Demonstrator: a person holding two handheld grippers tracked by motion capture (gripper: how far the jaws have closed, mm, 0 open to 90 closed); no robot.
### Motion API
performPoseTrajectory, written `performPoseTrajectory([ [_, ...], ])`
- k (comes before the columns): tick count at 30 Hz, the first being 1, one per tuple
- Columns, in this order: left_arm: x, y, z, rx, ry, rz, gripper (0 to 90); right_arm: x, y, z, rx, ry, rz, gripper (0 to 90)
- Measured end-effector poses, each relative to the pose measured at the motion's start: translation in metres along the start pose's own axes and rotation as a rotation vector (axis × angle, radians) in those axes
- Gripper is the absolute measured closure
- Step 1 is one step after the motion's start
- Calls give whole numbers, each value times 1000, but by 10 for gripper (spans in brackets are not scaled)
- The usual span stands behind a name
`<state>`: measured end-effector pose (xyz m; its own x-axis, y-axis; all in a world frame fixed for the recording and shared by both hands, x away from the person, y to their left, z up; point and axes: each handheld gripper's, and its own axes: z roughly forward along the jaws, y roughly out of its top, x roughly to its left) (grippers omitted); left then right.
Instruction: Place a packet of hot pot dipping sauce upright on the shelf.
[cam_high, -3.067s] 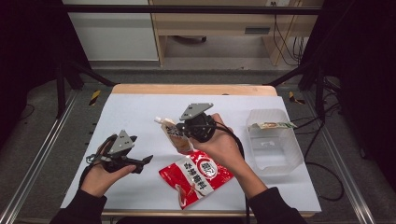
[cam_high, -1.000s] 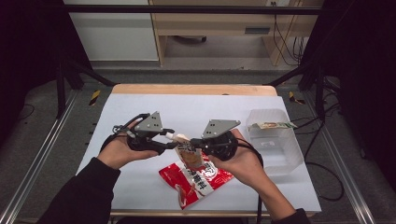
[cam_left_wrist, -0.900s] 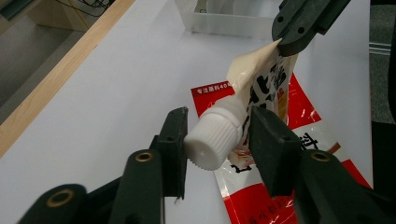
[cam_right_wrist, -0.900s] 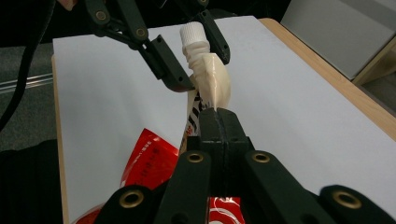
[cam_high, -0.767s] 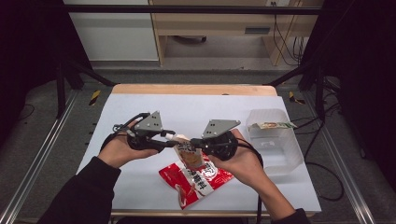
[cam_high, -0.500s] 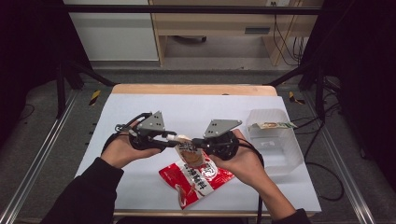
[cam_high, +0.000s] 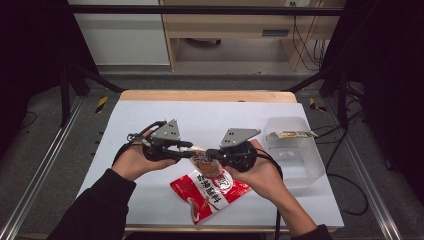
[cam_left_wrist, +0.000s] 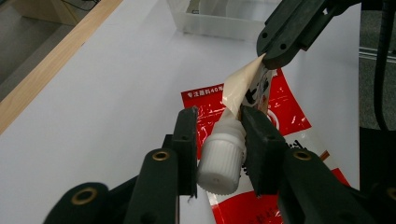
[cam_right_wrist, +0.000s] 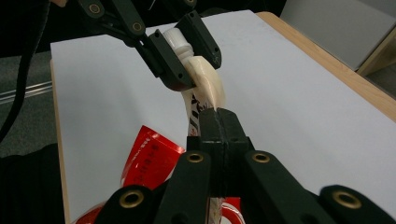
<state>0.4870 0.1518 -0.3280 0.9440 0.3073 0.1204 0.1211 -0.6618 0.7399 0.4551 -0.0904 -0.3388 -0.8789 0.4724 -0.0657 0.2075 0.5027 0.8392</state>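
Observation:
A beige spouted pouch with a white screw cap hangs between both grippers above the table. My right gripper is shut on the pouch's body, which stretches away from its jaws. My left gripper faces it from the left; its jaws have just been closing and now press on the ribbed cap from both sides. In the high view the left gripper and the right gripper meet tip to tip. A red snack packet lies flat on the white table under them.
A clear plastic container stands at the right side of the table, with a small sachet resting across its far rim. The table's wooden far edge runs along the back. Black frame rails flank both sides.
Three seconds ago the left gripper was apart at the left. It has come in to the pouch, and its jaws have narrowed onto the cap. The right gripper keeps hold of the pouch.

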Motion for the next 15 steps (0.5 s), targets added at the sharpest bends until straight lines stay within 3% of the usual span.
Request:
performPoseTrajectory([
  [2,1,-1,0,-3,2,-10,652,0,0,0,-2,-1,-1,900],
  [7,-1,-1,-1,9,-23,25,708,-1,0,-1,-1,-1,1,900],
  [9,-2,0,-2,3,-24,11,717,-1,0,-2,-3,-1,5,900],
  [15,-5,14,-4,45,-37,40,726,-4,1,-6,15,10,-1,897],
])
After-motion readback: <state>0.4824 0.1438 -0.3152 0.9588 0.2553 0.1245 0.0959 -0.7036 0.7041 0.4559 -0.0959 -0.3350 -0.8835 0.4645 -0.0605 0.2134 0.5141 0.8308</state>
